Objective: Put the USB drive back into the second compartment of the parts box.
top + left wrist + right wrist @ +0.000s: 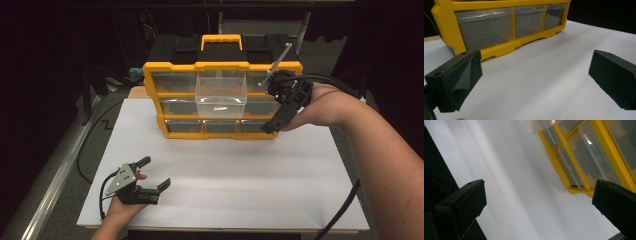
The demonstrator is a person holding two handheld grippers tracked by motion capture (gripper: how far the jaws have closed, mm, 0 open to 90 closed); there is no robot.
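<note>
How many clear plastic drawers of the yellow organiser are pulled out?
1: the clear plastic drawer in the middle column of the yellow and black organiser, projecting forward with a small item inside; the others sit flush.

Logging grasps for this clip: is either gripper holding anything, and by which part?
Nothing is held. The left gripper and right gripper both stand open with nothing between their jaws.

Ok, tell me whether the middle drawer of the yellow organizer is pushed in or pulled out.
Pulled out. In the high view the clear middle drawer juts forward from the yellow organizer, past the flush drawers beside it, with a small item lying inside.
</note>
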